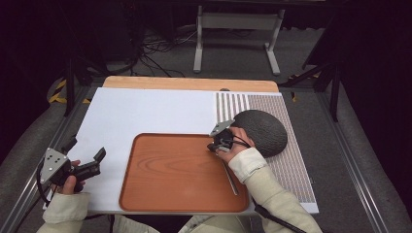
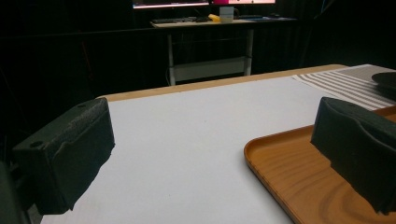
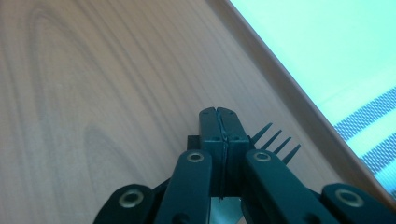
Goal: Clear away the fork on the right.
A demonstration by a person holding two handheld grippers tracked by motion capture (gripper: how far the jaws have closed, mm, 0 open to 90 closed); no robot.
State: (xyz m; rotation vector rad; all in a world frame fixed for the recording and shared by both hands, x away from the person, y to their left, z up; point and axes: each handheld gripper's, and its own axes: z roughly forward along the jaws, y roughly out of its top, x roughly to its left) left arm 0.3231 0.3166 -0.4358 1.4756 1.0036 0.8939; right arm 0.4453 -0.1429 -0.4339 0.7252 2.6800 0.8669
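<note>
Gripping a fork [image 3: 279, 142] over the tray [image 1: 145, 194], right gripper [image 3: 219, 122] jaws closed; left gripper [image 2: 210, 154] jaws wide apart, empty.

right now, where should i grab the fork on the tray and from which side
Take the fork by the middle of its handle, coming down from above with the fingers astride it. It lies flat on the tray, handle toward the person, close to the right rim, so a sideways approach looks cramped. Its tines sit by the shut right gripper.
</note>
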